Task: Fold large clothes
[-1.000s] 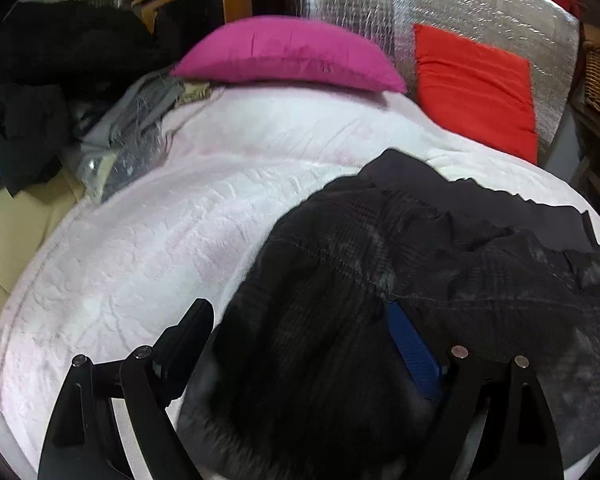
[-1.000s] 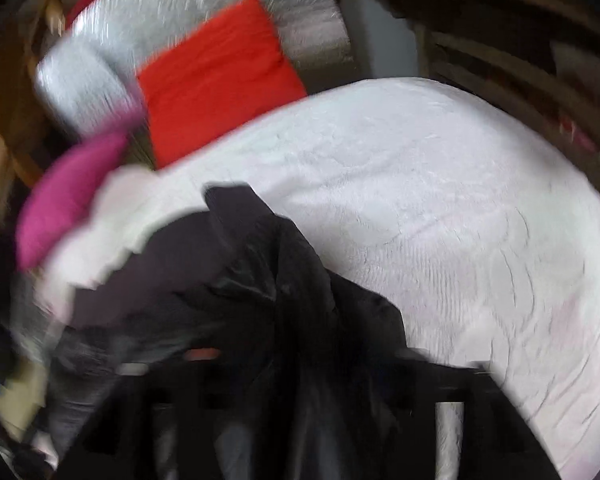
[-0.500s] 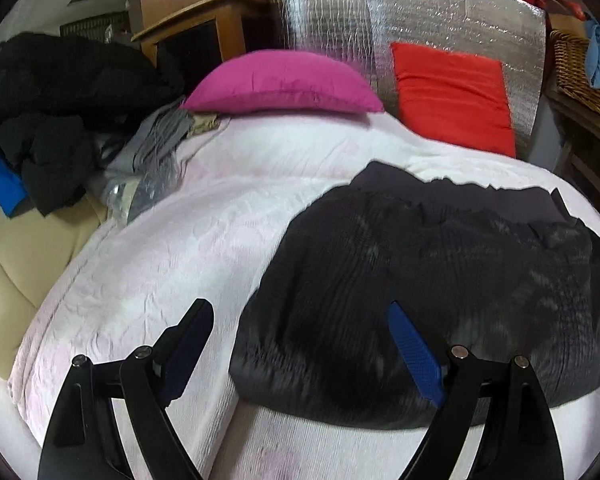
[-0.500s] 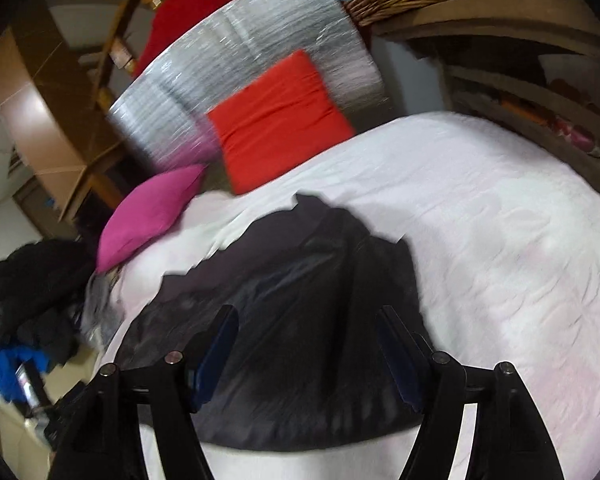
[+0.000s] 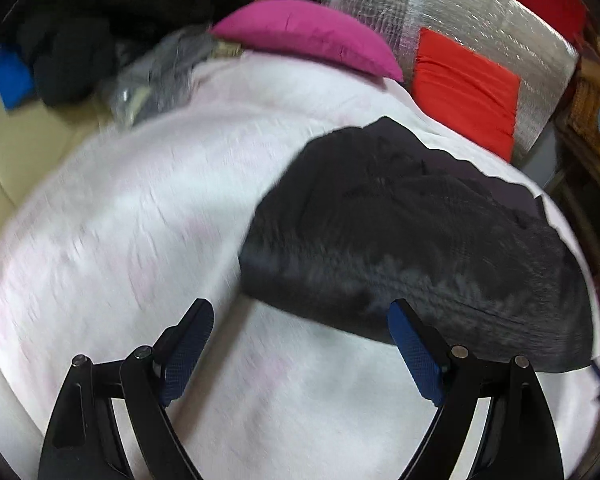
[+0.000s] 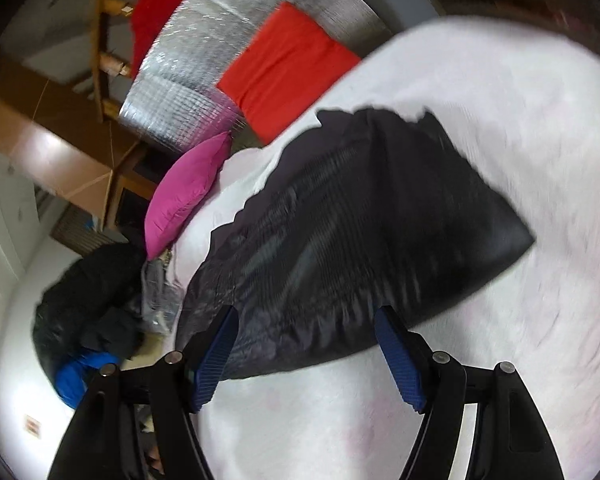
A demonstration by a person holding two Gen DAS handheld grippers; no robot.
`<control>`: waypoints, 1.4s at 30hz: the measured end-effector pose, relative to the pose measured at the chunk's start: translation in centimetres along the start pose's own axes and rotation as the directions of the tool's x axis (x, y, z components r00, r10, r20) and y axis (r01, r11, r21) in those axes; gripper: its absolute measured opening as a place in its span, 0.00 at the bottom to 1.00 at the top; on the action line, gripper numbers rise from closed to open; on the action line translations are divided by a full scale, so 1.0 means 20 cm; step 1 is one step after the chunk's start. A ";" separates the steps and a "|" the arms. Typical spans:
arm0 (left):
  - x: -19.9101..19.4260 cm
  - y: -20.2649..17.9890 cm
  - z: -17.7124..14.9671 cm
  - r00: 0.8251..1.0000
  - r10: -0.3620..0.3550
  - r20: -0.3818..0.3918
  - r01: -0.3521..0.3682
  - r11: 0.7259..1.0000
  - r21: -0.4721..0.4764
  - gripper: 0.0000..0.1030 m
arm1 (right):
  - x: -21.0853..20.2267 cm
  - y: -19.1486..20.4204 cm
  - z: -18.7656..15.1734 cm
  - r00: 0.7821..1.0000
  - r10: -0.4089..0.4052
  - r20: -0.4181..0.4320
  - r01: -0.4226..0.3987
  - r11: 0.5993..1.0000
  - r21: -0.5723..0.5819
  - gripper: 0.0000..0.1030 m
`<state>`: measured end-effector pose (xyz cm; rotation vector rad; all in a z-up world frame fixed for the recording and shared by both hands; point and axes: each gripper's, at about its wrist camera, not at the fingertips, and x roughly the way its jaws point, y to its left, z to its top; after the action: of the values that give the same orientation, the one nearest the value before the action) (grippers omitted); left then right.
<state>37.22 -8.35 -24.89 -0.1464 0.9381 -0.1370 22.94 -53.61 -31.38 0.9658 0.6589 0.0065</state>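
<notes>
My left gripper (image 5: 300,352) and right gripper (image 6: 306,354) both stand wide apart, holding nothing. The black garment (image 5: 400,240) lies folded at right of centre on the white bed (image 5: 140,220); it looks soft, light and slippery, so I'd pinch a near corner. Pink pillow (image 5: 308,36) and red cushion (image 5: 464,84) sit at the frame's top.

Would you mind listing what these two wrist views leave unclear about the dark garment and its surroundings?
- Dark garment: type and fold count unreadable, motion blur in both views.
- Its right end: cut by the left wrist view's edge.
- Dark clothes pile: separate items indistinguishable, blurred and shadowed.
- White bedcover: texture smeared.
</notes>
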 end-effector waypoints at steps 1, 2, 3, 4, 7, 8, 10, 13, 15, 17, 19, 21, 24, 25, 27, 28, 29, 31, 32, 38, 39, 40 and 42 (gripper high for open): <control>0.00 0.01 -0.01 1.000 -0.021 -0.015 0.021 0.999 -0.025 0.87 | 0.01 -0.03 -0.01 1.000 0.013 -0.006 -0.012 0.999 0.040 0.72; 0.02 0.02 -0.01 0.998 -0.045 -0.032 0.043 0.998 -0.052 0.87 | 0.02 -0.05 -0.01 1.000 0.022 -0.006 -0.022 0.997 0.069 0.72; 0.03 0.02 -0.02 0.997 -0.066 -0.048 0.062 0.995 -0.075 0.87 | 0.03 -0.08 -0.01 0.999 0.035 -0.008 -0.034 0.993 0.109 0.73; 0.04 0.02 -0.02 0.995 -0.081 -0.061 0.076 0.993 -0.087 0.87 | 0.03 -0.09 -0.01 0.999 0.043 -0.009 -0.041 0.990 0.132 0.73; 0.10 0.01 -0.01 0.983 -0.139 -0.117 0.125 0.985 -0.119 0.87 | 0.06 -0.15 0.00 0.998 0.065 -0.001 -0.063 0.978 0.201 0.73; 0.11 0.00 -0.01 0.981 -0.149 -0.124 0.133 0.983 -0.127 0.87 | 0.06 -0.16 0.00 0.998 0.066 0.002 -0.065 0.975 0.210 0.73; 0.14 -0.01 -0.01 0.982 -0.138 -0.132 0.120 0.983 -0.140 0.87 | 0.08 -0.18 0.01 0.998 0.057 0.007 -0.058 0.970 0.235 0.73; 0.16 -0.02 -0.02 0.984 -0.103 -0.145 0.083 0.987 -0.140 0.87 | 0.10 -0.20 0.02 0.999 0.038 -0.002 -0.036 0.966 0.257 0.73; 0.17 -0.04 -0.03 0.985 -0.086 -0.149 0.066 0.988 -0.138 0.87 | 0.11 -0.21 0.01 1.000 0.020 -0.013 -0.016 0.964 0.266 0.73; 0.19 -0.04 -0.03 0.984 -0.074 -0.160 0.052 0.989 -0.141 0.87 | 0.10 -0.24 0.00 1.000 0.006 -0.021 -0.001 0.963 0.270 0.73; 0.22 -0.03 -0.03 0.981 -0.079 -0.174 0.050 0.985 -0.167 0.87 | 0.12 -0.27 0.00 1.000 -0.006 -0.024 0.013 0.960 0.280 0.73; 0.24 -0.03 -0.02 0.980 -0.088 -0.179 0.052 0.979 -0.197 0.87 | 0.15 -0.29 -0.01 0.999 -0.015 -0.033 0.024 0.953 0.300 0.73; 0.28 -0.02 -0.01 0.976 -0.107 -0.189 0.061 0.971 -0.232 0.87 | 0.19 -0.32 -0.01 1.000 -0.017 -0.021 0.023 0.943 0.332 0.74; 0.30 -0.02 0.00 0.974 -0.121 -0.193 0.070 0.965 -0.251 0.87 | 0.21 -0.32 -0.01 1.000 -0.021 -0.014 0.025 0.942 0.336 0.75; 0.33 -0.01 0.00 0.968 -0.153 -0.197 0.091 0.952 -0.291 0.87 | 0.24 -0.31 0.00 1.000 -0.023 0.002 0.021 0.940 0.340 0.78; 0.34 0.01 0.02 0.967 -0.161 -0.199 0.096 0.949 -0.301 0.87 | 0.25 -0.31 0.01 1.000 -0.021 0.013 0.015 0.941 0.338 0.78; 0.35 0.01 0.02 0.965 -0.172 -0.198 0.104 0.944 -0.315 0.87 | 0.27 -0.30 0.02 1.000 -0.020 0.020 0.012 0.941 0.338 0.78; 0.37 0.02 0.04 0.965 -0.197 -0.174 0.128 0.930 -0.344 0.87 | 0.29 -0.31 0.04 0.999 -0.011 0.046 -0.006 0.935 0.353 0.80; 0.37 0.03 0.04 0.964 -0.212 -0.160 0.143 0.922 -0.361 0.87 | 0.30 -0.31 0.05 0.998 -0.005 0.057 -0.016 0.932 0.362 0.81; 0.30 0.09 0.00 0.949 -0.302 -0.085 0.227 0.850 -0.476 0.87 | 0.35 -0.30 0.11 0.996 0.008 0.092 -0.040 0.933 0.358 0.82; 0.30 0.10 0.02 0.948 -0.312 -0.060 0.247 0.842 -0.480 0.87 | 0.36 -0.30 0.12 0.996 0.006 0.092 -0.038 0.936 0.349 0.83; 0.30 0.11 0.04 0.949 -0.310 -0.048 0.251 0.841 -0.480 0.87 | 0.36 -0.30 0.12 0.996 0.006 0.093 -0.038 0.938 0.345 0.83; 0.33 0.12 0.06 0.951 -0.304 -0.057 0.237 0.836 -0.495 0.87 | 0.36 -0.29 0.13 0.995 0.010 0.099 -0.044 0.936 0.349 0.84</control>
<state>42.20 -7.04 -29.97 -0.7480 1.0692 -0.1739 28.37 -56.91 -38.54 1.3124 0.5678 -0.1373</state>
